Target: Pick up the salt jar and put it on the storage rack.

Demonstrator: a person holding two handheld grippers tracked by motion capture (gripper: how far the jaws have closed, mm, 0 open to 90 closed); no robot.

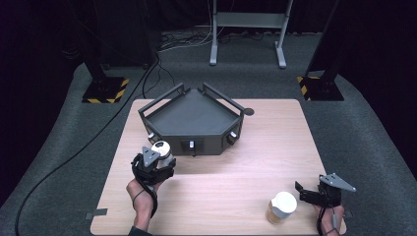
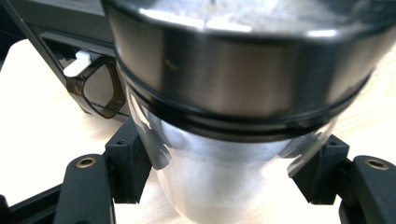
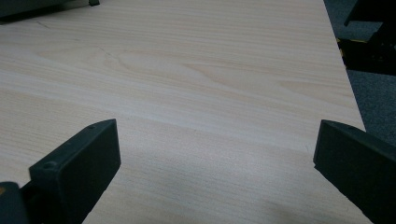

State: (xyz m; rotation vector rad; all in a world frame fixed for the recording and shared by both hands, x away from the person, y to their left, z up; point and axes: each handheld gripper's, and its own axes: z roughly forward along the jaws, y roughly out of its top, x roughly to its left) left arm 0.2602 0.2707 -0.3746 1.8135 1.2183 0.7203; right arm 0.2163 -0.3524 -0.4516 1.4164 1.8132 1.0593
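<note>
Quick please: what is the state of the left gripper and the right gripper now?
Left gripper: closed on a steel tumbler with a dark lid.
Right gripper: open, holding nothing, above the wooden table.

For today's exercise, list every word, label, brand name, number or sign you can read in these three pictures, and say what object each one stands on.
No readable text in any view.
The metal tumbler held in the left gripper: bare metal, no label visible.
The paper cup near the right gripper: no print can be made out.
The dark tray: no legible marking.
The yellow-black hazard stripes on the stand bases are a pattern without words.
</note>
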